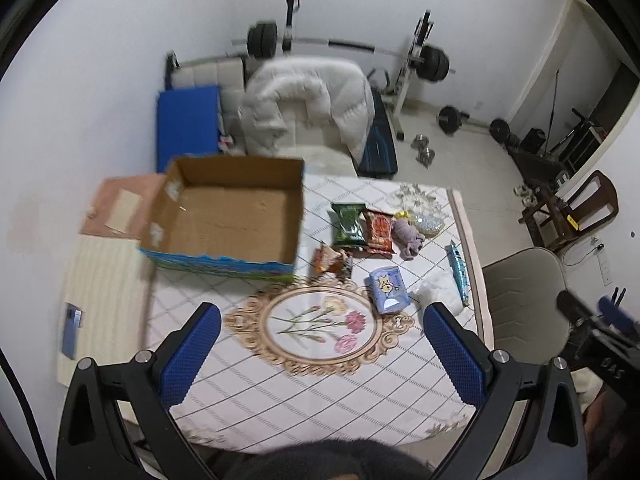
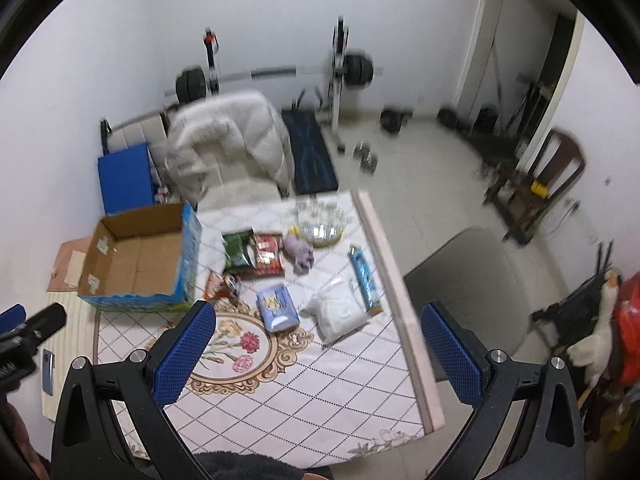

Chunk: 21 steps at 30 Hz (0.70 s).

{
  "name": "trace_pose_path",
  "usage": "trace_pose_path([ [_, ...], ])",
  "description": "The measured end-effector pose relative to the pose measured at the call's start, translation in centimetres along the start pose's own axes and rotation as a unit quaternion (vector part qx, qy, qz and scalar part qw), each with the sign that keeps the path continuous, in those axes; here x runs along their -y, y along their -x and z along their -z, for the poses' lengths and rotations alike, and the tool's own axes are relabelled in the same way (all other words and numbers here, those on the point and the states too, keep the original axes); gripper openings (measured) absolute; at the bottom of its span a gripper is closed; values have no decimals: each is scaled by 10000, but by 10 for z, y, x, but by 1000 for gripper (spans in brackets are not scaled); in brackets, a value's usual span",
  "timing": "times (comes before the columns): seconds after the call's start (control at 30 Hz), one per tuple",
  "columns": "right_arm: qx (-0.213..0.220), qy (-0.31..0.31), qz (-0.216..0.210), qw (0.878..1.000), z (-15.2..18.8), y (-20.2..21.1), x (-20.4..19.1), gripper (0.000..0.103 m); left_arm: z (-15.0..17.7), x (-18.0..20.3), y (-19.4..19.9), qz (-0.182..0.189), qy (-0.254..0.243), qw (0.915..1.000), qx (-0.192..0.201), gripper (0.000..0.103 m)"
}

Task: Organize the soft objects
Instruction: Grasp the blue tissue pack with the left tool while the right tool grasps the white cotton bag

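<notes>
- Left wrist view: the left gripper hung spread wide and empty above the near part of the table, its blue pads framing a floral medallion printed on the cloth.
- Ahead and to its left stood the open cardboard box, nothing visible inside it. Ahead and to its right lay the soft goods: a blue tissue pack nearest, a white plastic bag beside it, and a crumpled orange wrapper just in front of the box.
- Farther back sat a green snack bag and a red snack bag side by side, then a purple cloth. A long teal packet ran along the table's right edge.
- The tissue pack's long axis ran roughly away from the gripper, tilted a little to the left. All items lay well apart from the pads.
- Right wrist view: the right gripper was likewise released and holding nothing, poised over the table's right edge.
- From here the tissue pack and the white plastic bag lay ahead, just left of centre, and the cardboard box stood far off to the left.
- The teal packet lay nearly straight ahead, lengthwise to the fingers.
- By this layout, the right gripper looked nearer the bag and the teal packet, the left nearer the box. No item had yet been packed.
</notes>
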State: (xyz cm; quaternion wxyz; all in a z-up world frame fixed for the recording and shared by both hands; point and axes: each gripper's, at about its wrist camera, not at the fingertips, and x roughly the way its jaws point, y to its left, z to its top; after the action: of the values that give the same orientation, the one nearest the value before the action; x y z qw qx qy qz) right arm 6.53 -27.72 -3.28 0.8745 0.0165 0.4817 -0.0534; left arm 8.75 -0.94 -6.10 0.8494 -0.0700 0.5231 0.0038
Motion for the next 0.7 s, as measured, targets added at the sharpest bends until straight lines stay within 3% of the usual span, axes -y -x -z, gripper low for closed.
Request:
trace_pose_path([
  [0.13, -1181, 334, -51, 9924, -11, -141, 24, 103, -17, 33, -116, 115, -87, 9947, -1023, 103],
  [0.2, -1756, 619, -114, 9824, -8, -220, 32, 103, -17, 53, -192, 393, -95, 9829, -1799, 103],
  [0.3, -2546, 586, -344, 9646, 4, -309, 50, 103, -9, 77, -281, 488, -21, 9627, -2661, 103],
  [0.4, -2758, 628, -421, 9582, 14, -352, 61, 103, 0, 94, -351, 607, 185, 9416, -3306, 102],
  [0.5, -2976, 632, -517, 9512, 22, -384, 69, 103, 10, 107, -394, 781, 413, 9240, -3721, 102],
  [0.7, -3229, 695, -685, 9414, 32, -417, 74, 103, 25, 131, -439, 645, 417, 9082, -4114, 102],
])
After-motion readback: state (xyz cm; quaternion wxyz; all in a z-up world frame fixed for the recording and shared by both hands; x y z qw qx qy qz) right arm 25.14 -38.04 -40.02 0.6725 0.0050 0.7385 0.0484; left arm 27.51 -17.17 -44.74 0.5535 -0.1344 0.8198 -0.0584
